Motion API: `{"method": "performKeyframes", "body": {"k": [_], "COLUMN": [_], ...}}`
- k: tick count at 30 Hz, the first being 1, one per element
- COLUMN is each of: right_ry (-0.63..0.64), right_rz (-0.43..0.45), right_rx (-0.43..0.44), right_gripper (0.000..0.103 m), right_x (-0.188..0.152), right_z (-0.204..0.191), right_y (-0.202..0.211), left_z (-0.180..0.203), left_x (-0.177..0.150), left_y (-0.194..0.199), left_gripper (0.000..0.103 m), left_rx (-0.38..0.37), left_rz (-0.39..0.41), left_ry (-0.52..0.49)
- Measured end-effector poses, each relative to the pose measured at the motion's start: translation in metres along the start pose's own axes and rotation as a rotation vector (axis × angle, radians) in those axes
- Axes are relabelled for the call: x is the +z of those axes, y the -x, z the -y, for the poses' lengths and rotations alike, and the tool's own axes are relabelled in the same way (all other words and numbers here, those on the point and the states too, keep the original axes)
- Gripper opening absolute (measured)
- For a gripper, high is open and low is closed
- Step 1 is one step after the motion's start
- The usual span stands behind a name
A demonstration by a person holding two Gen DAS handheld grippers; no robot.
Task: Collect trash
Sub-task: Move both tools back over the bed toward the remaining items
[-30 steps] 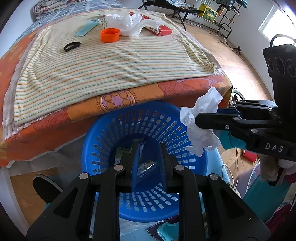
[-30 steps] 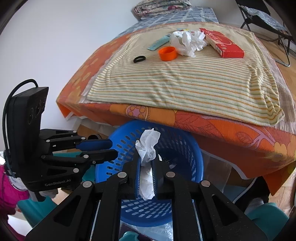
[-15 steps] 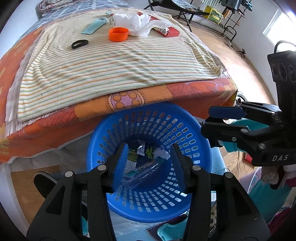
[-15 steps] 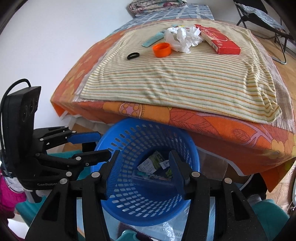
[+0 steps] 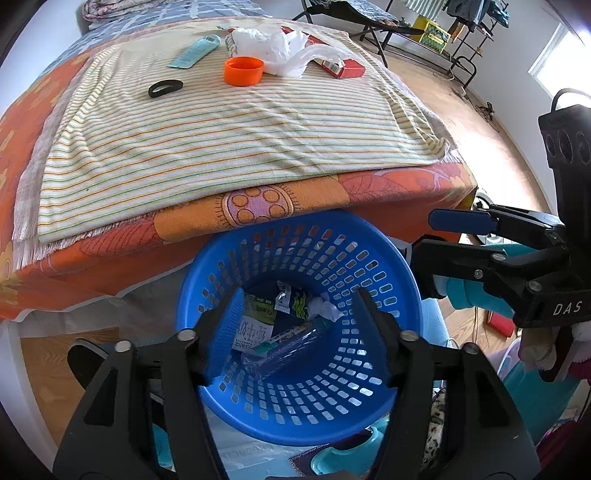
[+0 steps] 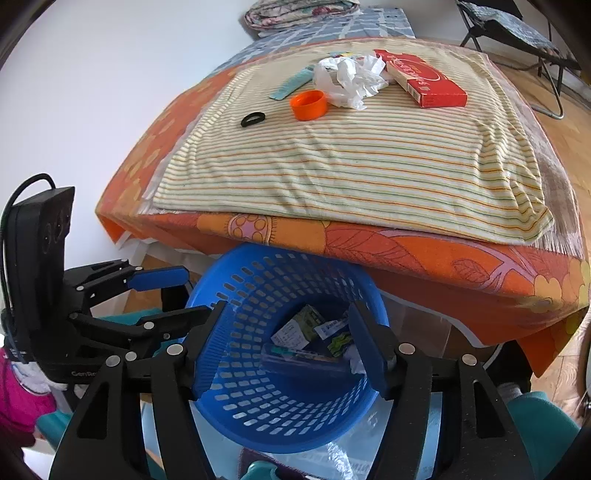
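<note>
A blue perforated basket (image 5: pixel 402 288) (image 6: pixel 207 295) stands on the floor against the bed's front edge. It holds wrappers, a clear plastic bottle (image 5: pixel 291 345) and a crumpled white tissue (image 5: pixel 325 308). My left gripper (image 5: pixel 297 314) is open and empty above the basket. My right gripper (image 6: pixel 288 332) is open and empty above it too; it also shows at the right of the left wrist view (image 5: pixel 439 236). Far back on the striped cloth lie a white plastic bag (image 5: pixel 280 51) (image 6: pixel 351 79), an orange cap (image 5: pixel 243 71) (image 6: pixel 309 105), a red box (image 6: pixel 424 79), a teal packet (image 5: pixel 195 51) and a black ring (image 5: pixel 165 88) (image 6: pixel 253 119).
The striped cloth (image 5: pixel 221 136) covers an orange floral bedspread (image 6: pixel 443 254). Folded bedding (image 6: pixel 295 13) lies at the far end. A folding chair (image 6: pixel 517 33) and a rack (image 5: pixel 443 29) stand on the wooden floor to the right. A white wall is at the left.
Both grippers opened. The right one let go of the white tissue and the left one of its item; both now lie in the basket. Both grippers rose slightly.
</note>
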State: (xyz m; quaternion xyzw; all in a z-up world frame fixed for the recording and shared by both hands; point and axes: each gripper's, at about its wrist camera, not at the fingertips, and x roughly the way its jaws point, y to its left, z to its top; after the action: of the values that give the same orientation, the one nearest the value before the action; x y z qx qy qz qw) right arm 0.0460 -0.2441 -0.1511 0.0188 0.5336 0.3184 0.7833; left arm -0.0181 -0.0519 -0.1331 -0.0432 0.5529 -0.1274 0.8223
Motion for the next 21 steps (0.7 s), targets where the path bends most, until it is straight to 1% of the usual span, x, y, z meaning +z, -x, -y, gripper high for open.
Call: {"method": "performKeyframes", "body": {"k": [7, 14, 21], "right_ry": [-0.019, -0.048, -0.081], "right_rz": [0.024, 0.059, 0.089], "right_rx": [-0.002, 0.010, 0.049], "right_gripper": [0.066, 0.067, 0.067], "right_x": [0.008, 0.019, 0.038], "right_z": [0.005, 0.012, 0.021], "right_y": [0.006, 0.015, 0.024], "left_z": [-0.007, -0.014, -0.026], "left_x": [0.009, 0.027, 0.049], "left_y": [0.005, 0.012, 0.021], "left_gripper": [0.069, 0.069, 0.069], "left_rx": [-0.009, -0.008, -0.002], "left_rz": [0.016, 0.040, 0.066], "left_ry": [0.033, 0.052, 0.082]}}
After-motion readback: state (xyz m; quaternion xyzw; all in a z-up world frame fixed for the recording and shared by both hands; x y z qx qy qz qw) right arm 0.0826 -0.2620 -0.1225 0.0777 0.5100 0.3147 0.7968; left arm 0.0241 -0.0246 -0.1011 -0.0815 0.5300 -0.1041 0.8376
